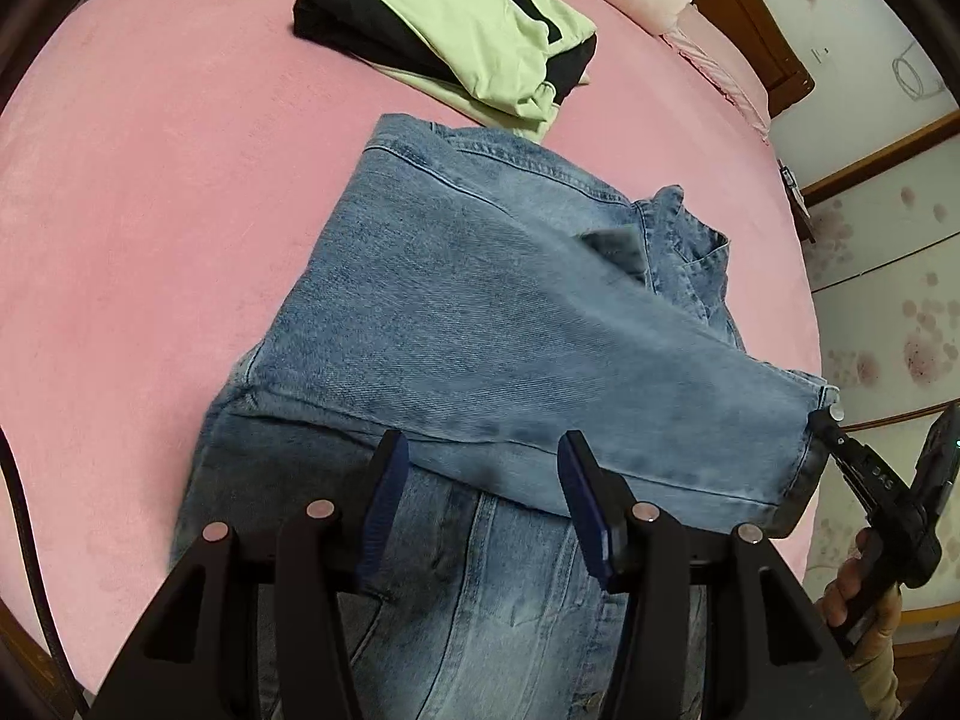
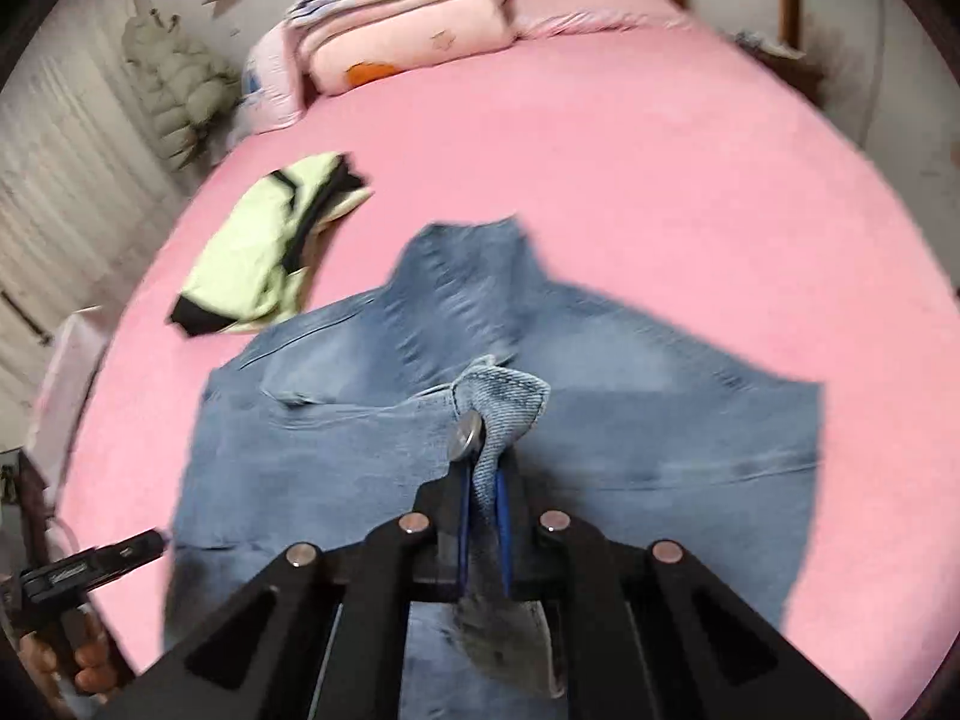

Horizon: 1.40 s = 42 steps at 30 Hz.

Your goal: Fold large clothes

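And here we are over the pink bed (image 1: 120,240), with the denim jacket (image 1: 468,312) spread across the middle of it, front edge trailing toward us. Beyond it, near the pillows (image 2: 408,42), sits a green and black garment (image 1: 456,42), already folded and just clear of the denim's far hem.

Our right gripper (image 2: 483,480) is clenched on the sleeve cuff (image 2: 501,402); in the right wrist view the blue pads pinch a fold of denim right beside the cuff button (image 2: 465,435), and the cuff bunches up above the fingertips. From the left wrist view we see that same sleeve (image 1: 540,372) drawn taut across the jacket body, running out to the right where the cuff hangs from the tongs, off the bed.

Our left gripper (image 1: 480,498) hovers released, fingers standing apart just above the jacket, the sleeve's lower edge passing between and beyond them. Nothing is pinched there.

So we judge this as the sleeve fold: the right hand has its hold, and the sleeve is raised clear of the body, ready to be carried. Next, we reckon the cuff wants to travel across and be laid flat on the chest panel, keeping the sleeve straight so it doesn't twist. The left hand looks well placed to pin the jacket near the shoulder seam (image 1: 258,360) while that happens. The right wrist view is blurred, so the lie of the collar we can't call.
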Available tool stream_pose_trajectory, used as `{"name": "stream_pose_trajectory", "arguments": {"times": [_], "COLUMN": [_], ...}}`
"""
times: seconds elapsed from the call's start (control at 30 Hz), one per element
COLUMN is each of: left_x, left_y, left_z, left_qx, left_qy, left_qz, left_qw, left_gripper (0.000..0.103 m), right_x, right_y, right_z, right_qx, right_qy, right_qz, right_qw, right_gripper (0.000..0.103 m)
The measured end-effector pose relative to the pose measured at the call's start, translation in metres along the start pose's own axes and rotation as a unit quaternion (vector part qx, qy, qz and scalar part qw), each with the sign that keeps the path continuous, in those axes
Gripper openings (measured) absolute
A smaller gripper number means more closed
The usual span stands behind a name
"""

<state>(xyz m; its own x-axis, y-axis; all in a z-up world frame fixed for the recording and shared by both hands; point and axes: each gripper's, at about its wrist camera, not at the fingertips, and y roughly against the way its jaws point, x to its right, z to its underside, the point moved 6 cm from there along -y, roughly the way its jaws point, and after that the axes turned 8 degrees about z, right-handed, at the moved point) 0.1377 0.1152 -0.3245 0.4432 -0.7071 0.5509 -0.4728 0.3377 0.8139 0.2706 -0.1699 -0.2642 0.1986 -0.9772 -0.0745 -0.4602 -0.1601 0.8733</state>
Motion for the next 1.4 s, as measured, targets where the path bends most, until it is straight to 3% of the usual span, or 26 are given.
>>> {"name": "stream_pose_trajectory", "arguments": {"times": [0.07,0.13,0.23,0.33,0.5,0.77,0.9,0.97,1.0,1.17,1.23,1.33,1.4], "left_x": [-0.001,-0.006,-0.014,-0.015,-0.018,-0.013,-0.007,-0.003,-0.002,0.006,0.009,0.017,0.025], "left_y": [-0.010,-0.024,-0.038,-0.035,-0.032,-0.034,-0.033,-0.033,-0.033,-0.030,-0.028,-0.022,-0.015], "left_z": [0.001,0.003,0.003,0.000,0.007,0.023,0.024,0.024,0.024,0.023,0.022,0.015,0.008], "left_qx": [-0.005,-0.018,-0.030,-0.020,-0.026,-0.035,-0.035,-0.035,-0.033,-0.029,-0.027,-0.013,-0.001], "left_qy": [-0.003,-0.007,-0.005,0.010,0.018,0.007,0.000,-0.001,-0.001,-0.009,-0.014,-0.028,-0.041], "left_qz": [-0.012,-0.042,-0.069,-0.058,-0.050,-0.047,-0.039,-0.036,-0.033,-0.022,-0.021,-0.022,-0.018], "left_qw": [0.9999,0.9989,0.9972,0.9981,0.9982,0.9982,0.9986,0.9988,0.9989,0.9993,0.9993,0.9993,0.9990], "left_gripper": [0.052,0.053,0.053,0.053,0.053,0.053,0.053,0.053,0.053,0.053,0.053,0.053,0.053], "right_x": [0.012,0.022,0.034,0.043,0.047,0.059,0.055,0.049,0.044,0.026,0.033,0.037,0.031], "right_y": [-0.015,-0.043,-0.073,-0.068,-0.068,-0.111,-0.125,-0.125,-0.122,-0.109,-0.118,-0.128,-0.128], "right_z": [0.001,0.010,0.027,0.034,0.054,0.050,0.044,0.045,0.045,0.041,0.042,0.045,0.046], "right_qx": [-0.009,-0.046,-0.097,-0.100,-0.117,-0.144,-0.140,-0.134,-0.131,-0.117,-0.130,-0.139,-0.131], "right_qy": [0.000,-0.002,-0.018,-0.052,-0.043,-0.068,-0.071,-0.055,-0.042,0.001,-0.014,-0.037,-0.022], "right_qz": [0.036,0.052,0.064,0.030,0.009,-0.027,-0.033,-0.027,-0.033,-0.077,-0.072,-0.069,-0.046], "right_qw": [0.999,0.998,0.993,0.993,0.992,0.987,0.987,0.989,0.990,0.990,0.989,0.987,0.990], "right_gripper": [0.008,0.021,0.027,0.030,0.030,0.031,0.039,0.041,0.036,0.036,0.042,0.043,0.041]}}
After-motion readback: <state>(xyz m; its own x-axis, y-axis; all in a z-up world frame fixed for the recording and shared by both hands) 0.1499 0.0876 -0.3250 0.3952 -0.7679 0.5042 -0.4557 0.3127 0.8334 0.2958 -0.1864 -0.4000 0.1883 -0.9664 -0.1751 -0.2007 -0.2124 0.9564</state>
